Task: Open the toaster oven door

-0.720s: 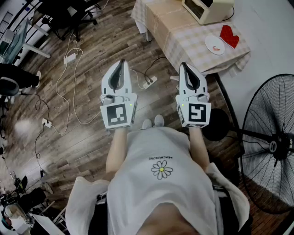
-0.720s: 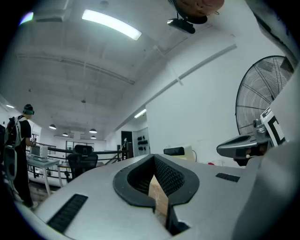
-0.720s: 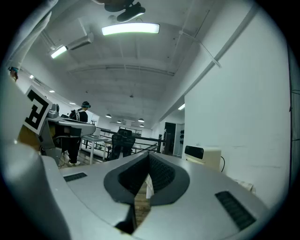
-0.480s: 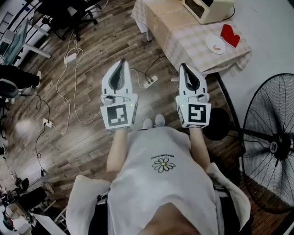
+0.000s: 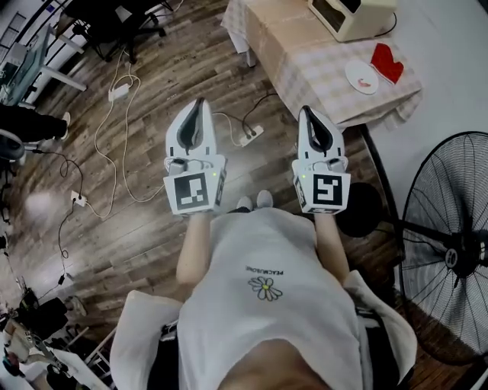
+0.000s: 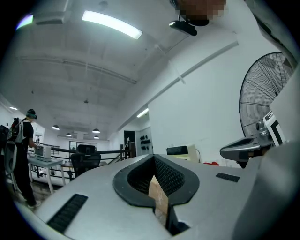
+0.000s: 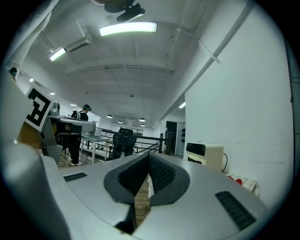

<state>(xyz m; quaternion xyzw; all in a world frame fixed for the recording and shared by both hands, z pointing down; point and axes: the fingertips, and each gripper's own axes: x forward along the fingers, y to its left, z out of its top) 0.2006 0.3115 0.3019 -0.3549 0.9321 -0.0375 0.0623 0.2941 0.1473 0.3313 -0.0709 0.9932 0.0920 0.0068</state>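
The cream toaster oven (image 5: 349, 15) stands at the far end of a table with a checked cloth (image 5: 305, 65), door closed. It also shows small and far off as the oven (image 6: 183, 151) in the left gripper view and the oven (image 7: 204, 154) in the right gripper view. Both grippers are held side by side in front of the person's chest, well short of the table. My left gripper (image 5: 199, 103) is shut with nothing in it, and so is my right gripper (image 5: 306, 110). The jaws of each touch at the tips.
A white plate (image 5: 361, 76) and a red oven mitt (image 5: 387, 61) lie on the table near the oven. A large standing fan (image 5: 450, 244) is at the right. Cables and a power strip (image 5: 250, 135) run over the wooden floor. Office chairs and desks stand at the far left.
Almost nothing differs. The head view has shifted slightly, and both grippers stay shut in the same place before the person.
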